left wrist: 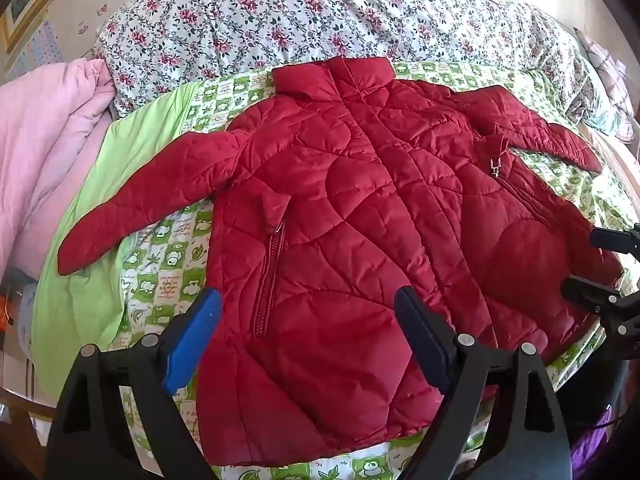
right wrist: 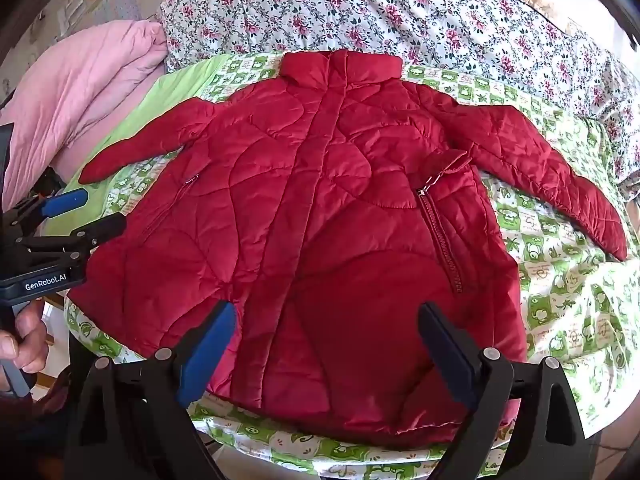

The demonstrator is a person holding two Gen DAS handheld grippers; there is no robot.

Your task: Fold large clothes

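One red quilted jacket (left wrist: 352,208) lies spread flat, front up, on the green frog-print sheet (left wrist: 168,264) of the bed, both sleeves out, while the left gripper (left wrist: 308,316) and right gripper (right wrist: 326,330) hover with fingers spread, the right view alone showing a hand (right wrist: 24,340).

Bright, soft daylight; sharp focus, fisheye-bent edges

Both wrist views look down close over the hem toward the collar, sharing the whole red jacket (left wrist: 340,208).
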